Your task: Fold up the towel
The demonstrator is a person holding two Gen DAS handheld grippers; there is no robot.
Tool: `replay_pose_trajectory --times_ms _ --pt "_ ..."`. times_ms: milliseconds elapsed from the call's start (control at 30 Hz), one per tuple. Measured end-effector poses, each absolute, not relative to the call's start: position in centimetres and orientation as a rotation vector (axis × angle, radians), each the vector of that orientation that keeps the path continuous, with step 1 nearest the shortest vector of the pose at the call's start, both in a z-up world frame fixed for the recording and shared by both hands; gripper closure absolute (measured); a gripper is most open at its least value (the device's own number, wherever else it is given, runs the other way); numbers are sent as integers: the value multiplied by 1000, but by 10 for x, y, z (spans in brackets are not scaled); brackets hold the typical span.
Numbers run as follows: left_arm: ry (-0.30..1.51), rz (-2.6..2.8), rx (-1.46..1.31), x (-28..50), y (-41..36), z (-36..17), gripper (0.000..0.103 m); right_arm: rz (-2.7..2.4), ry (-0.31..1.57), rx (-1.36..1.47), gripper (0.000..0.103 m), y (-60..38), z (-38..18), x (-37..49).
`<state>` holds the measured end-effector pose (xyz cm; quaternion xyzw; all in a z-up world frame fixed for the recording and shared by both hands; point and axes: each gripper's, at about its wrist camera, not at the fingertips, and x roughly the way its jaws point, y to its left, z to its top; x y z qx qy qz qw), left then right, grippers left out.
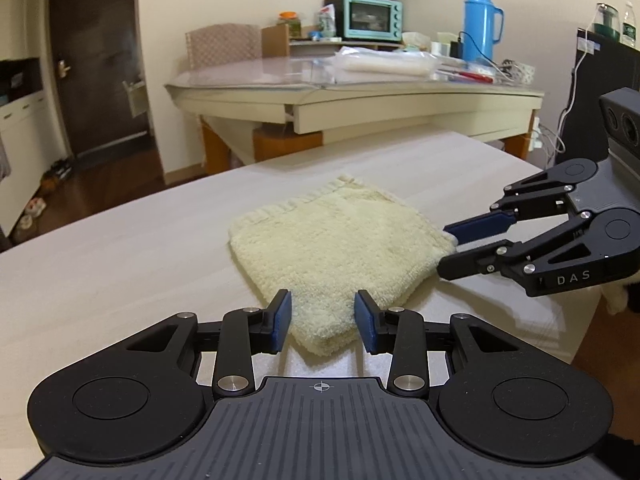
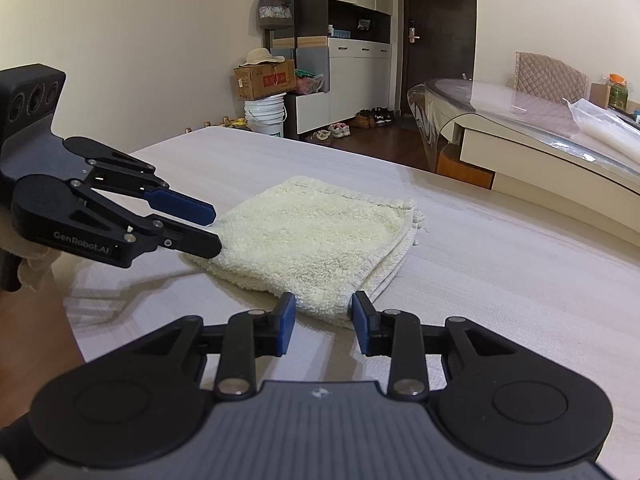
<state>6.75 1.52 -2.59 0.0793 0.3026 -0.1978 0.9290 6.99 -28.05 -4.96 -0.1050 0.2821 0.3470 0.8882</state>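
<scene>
**Two grippers at adjacent corners of a folded towel**

Blue-padded jaws of the left gripper (image 1: 322,320) are standing partly open on either side of the nearest corner of the folded cream towel (image 1: 340,236); whether the pads are touching the cloth cannot be told, though they are not pressing it flat. Seen from the right wrist view, the left gripper (image 2: 214,226) is reaching in from the left, its fingertips meeting the towel's edge. The right gripper (image 2: 323,322) is likewise straddling the corner nearest it with jaws partly apart, and from the left wrist view the right gripper (image 1: 448,248) is bracketing the towel's right corner, one finger above and one below.

The towel (image 2: 316,236) is lying in several layers on the pale striped surface (image 1: 120,248), stacked edges facing right in the right wrist view. Nothing is standing between tools and cloth. Beyond, a cream table (image 1: 360,96) is carrying a turquoise oven (image 1: 374,18) and a blue flask (image 1: 480,24); a white bucket (image 2: 265,114) and shoes (image 2: 352,124) are sitting by the cabinets.
</scene>
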Motion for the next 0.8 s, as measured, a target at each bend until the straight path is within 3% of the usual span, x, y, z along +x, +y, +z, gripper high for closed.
replay_pose_trajectory --times_ms 800 --pt "619 -373 197 61 21 -29 63 655 598 -166 69 -294 -49 78"
